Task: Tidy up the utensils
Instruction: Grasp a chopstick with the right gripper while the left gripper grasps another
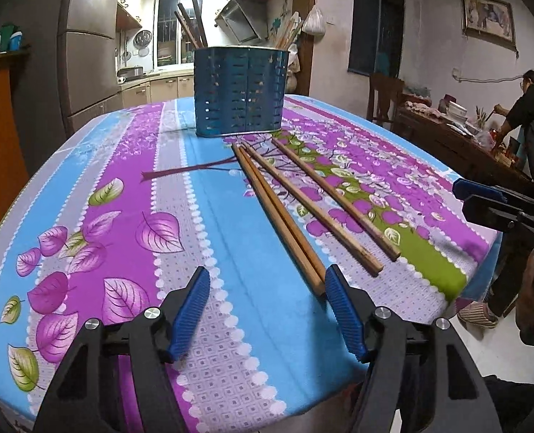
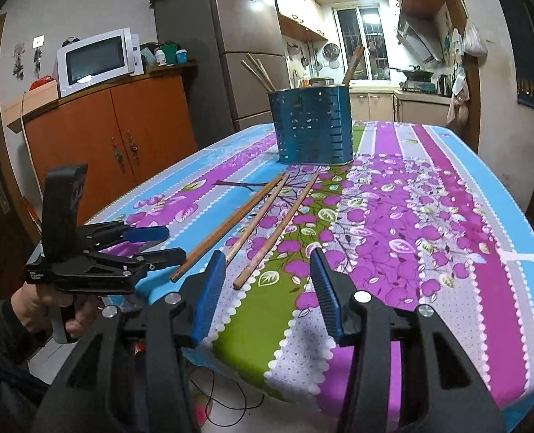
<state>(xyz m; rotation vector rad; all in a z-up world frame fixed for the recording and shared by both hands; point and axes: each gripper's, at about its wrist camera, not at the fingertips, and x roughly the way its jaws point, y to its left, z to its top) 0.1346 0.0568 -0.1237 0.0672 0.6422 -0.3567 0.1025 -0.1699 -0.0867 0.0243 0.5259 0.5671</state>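
Four loose wooden chopsticks (image 1: 288,213) are seen lying on the floral tablecloth (image 1: 122,187), fanned out with thick ends toward the near table edge and tips toward the blue perforated utensil holder (image 1: 241,90) at 12 o'clock, just short of its base. The holder already has darker sticks in its left compartment and paler ones in the right. The left gripper (image 1: 267,310) is held low over the cloth with jaws apart and nothing between them; the butt ends of the leftmost touching pair sit just beside its right pad at 1 o'clock. The right gripper (image 2: 267,292) is likewise parted and empty, with the end of one chopstick (image 2: 278,231) between its pads at 11 o'clock and another end just beside the left pad. A second person (image 1: 530,115) is seen at a far table at 3 o'clock, uninvolved. Risks judged from here: two touching sticks may be pinched together, so one could slip or pivot out when lifted; a grip at the very end may let the long stick droop and miss a compartment; sticks could be nudged off the near edge; the two grippers, close together, could collide.
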